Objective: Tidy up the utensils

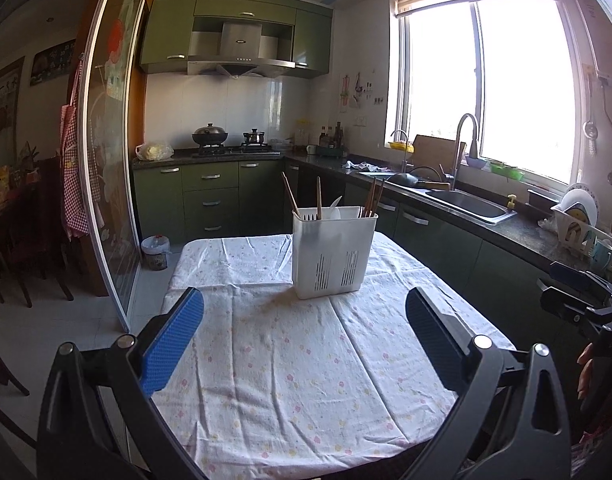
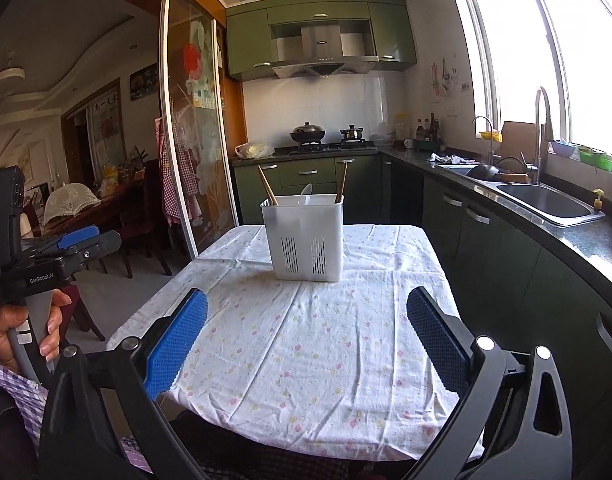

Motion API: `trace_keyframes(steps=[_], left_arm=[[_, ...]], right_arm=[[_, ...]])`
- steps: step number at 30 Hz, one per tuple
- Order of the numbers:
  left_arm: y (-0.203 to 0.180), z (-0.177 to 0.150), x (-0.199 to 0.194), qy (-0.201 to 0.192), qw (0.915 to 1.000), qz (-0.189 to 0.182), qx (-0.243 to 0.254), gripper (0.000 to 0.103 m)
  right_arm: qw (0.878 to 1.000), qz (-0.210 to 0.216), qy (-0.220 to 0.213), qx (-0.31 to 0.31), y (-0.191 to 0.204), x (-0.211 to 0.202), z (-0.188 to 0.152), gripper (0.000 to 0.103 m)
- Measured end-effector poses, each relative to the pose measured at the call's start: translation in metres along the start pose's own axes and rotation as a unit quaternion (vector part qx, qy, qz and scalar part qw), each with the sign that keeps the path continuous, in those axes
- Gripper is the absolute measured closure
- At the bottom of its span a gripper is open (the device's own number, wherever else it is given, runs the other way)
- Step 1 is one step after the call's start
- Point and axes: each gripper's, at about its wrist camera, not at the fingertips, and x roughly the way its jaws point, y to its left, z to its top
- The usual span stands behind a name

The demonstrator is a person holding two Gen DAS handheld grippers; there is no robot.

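The right gripper (image 2: 306,336) hangs wide apart over the floral tablecloth (image 2: 306,340). At twelve o'clock stands the white utensil holder (image 2: 306,240) with chopsticks (image 2: 267,190). The left gripper (image 2: 88,240) sits at nine o'clock.

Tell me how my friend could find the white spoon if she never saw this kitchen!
Start at the table under the flowered white tablecloth. On its far half stands a white plastic utensil holder with slotted sides, the only thing on the cloth. The white plastic spoon pokes out near its middle; everything else sticking up there is a thin brown wooden chopstick or a wooden handle.
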Motion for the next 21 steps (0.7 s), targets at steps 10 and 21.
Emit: trace_keyframes(steps=[10, 21], left_arm=[[-0.0031, -0.0002, 0.0011, 0.003, 1.0, -0.007, 0.002, 0.007], [-0.0045, -0.001, 0.0045, 0.008, 0.9999, -0.009, 0.004, 0.007]], right_arm=[[1.0, -0.004, 0.005, 0.001, 0.0001, 0.0045, 0.0031, 0.005], [1.0, -0.006, 0.008, -0.003, -0.0008, 0.0084, 0.001, 0.005]])
